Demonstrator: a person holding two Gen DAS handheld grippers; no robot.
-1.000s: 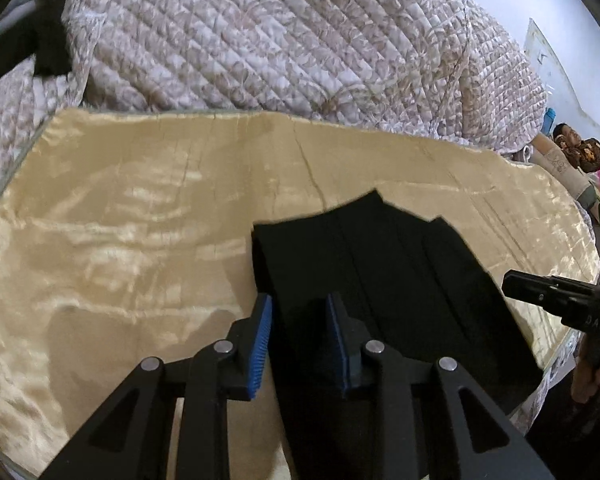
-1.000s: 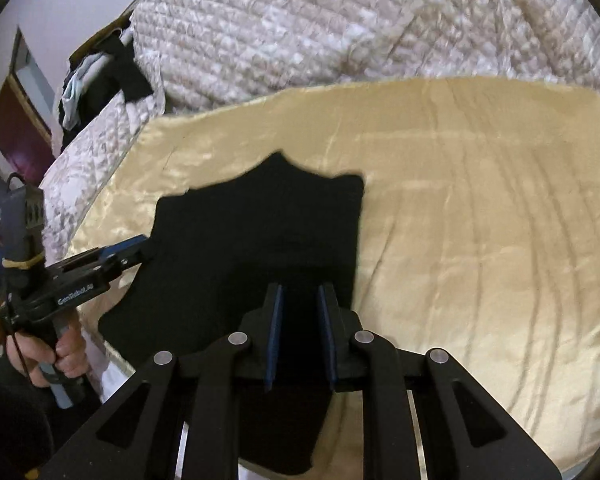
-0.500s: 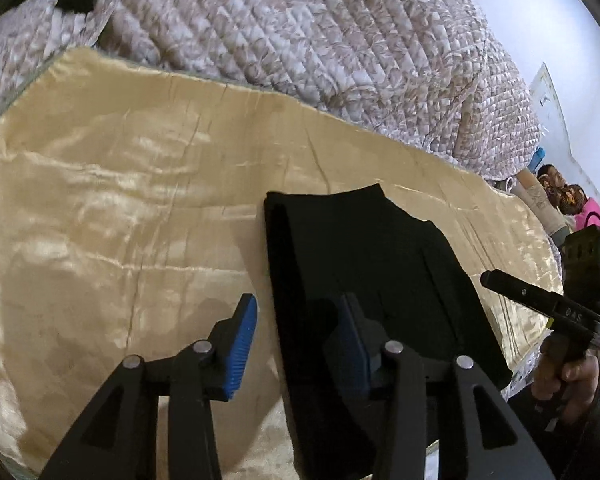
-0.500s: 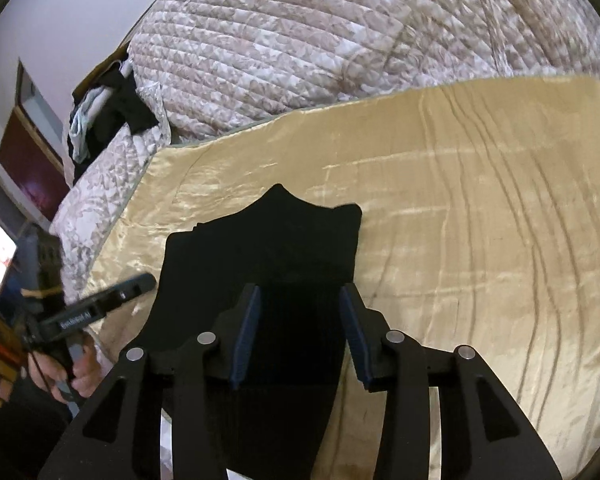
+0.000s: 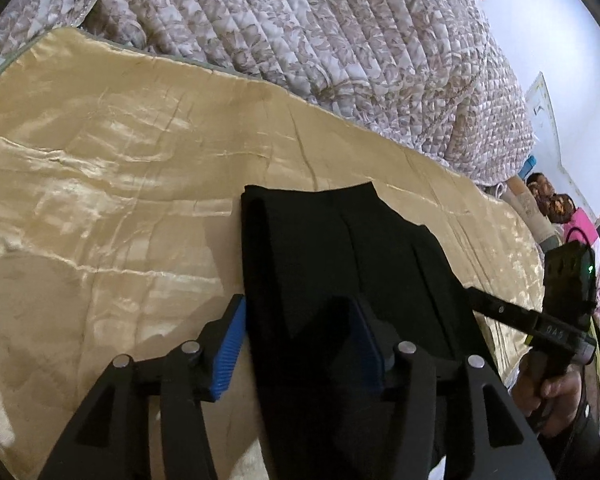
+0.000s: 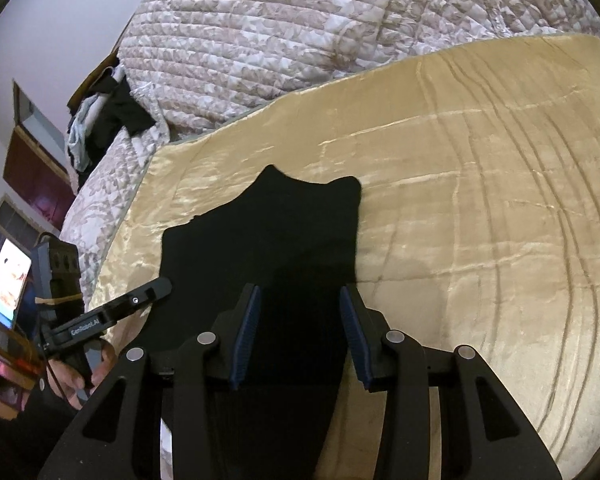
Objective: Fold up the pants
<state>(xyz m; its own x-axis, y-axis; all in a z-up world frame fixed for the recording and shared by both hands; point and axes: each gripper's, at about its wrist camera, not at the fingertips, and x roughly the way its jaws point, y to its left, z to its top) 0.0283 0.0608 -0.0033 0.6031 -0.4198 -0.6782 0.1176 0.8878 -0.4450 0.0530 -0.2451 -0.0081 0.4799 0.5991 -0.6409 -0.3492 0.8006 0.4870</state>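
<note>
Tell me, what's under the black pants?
The black pants lie folded on a shiny gold blanket spread over the bed. The blanket shows all around them; whatever is directly beneath the fabric is covered.

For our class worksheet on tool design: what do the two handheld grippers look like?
The left gripper and the right gripper are black, with triangular cut-outs, silver pivot pins and ribbed blue pads. Seen from the side, the left one bears white lettering, a tan band and a black cable.
</note>
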